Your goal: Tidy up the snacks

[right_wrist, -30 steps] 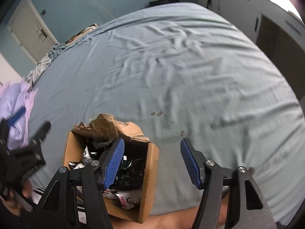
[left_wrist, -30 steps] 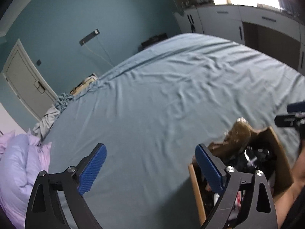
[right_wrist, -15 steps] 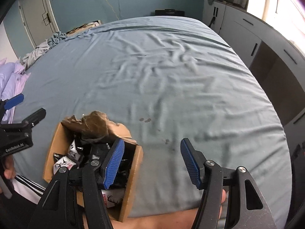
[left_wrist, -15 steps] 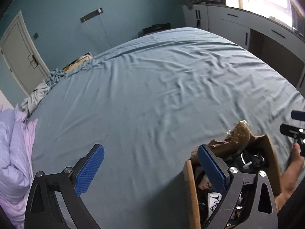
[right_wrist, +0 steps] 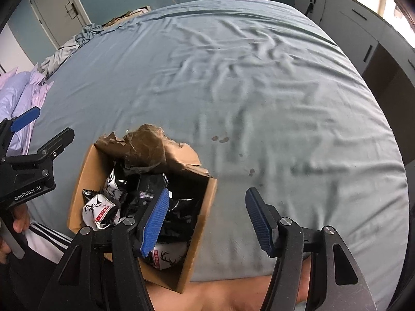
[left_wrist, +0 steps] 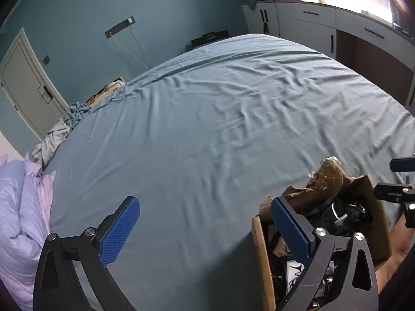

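Box of snacks sitting at bed's near edge; left gripper, right gripper both hovering spread, gripping nothing.

A bed is covered by a wrinkled blue sheet. A box is set at its near edge; pillows are piled at the left edge.
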`<state>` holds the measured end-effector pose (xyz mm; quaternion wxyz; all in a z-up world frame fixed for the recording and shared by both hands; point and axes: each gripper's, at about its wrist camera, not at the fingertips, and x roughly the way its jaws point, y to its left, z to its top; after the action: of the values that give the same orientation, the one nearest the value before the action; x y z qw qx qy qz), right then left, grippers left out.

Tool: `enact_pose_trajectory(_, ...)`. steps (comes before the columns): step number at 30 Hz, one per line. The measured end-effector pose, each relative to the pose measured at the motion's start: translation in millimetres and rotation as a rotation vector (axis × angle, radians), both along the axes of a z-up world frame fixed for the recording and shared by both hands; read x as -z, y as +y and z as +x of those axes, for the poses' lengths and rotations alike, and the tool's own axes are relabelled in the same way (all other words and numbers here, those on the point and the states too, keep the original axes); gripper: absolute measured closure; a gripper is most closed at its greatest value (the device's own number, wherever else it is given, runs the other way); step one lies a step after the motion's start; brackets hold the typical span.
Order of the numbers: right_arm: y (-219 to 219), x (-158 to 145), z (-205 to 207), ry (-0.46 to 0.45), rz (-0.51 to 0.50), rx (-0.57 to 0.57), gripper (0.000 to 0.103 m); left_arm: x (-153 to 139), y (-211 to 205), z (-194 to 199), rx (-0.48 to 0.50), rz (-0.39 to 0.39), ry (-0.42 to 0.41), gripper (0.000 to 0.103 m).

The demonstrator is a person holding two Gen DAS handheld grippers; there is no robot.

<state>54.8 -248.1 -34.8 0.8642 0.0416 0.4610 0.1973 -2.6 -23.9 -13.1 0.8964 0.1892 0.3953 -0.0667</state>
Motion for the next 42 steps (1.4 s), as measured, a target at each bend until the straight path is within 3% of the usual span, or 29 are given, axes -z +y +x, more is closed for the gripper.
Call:
enact_pose_trajectory(14,0.5,4.6,0.9,0.013,-0.02,-0.01,0.043,3.1,3.0,4.4,-0.023,-0.015,0.027,0.0)
enact_pose_trajectory(42,5.2,5.8,1.8,0.013,-0.044,-0.013,0.043,2.2,-2.8,-1.4,-0.008,0.019,-0.009,0.0)
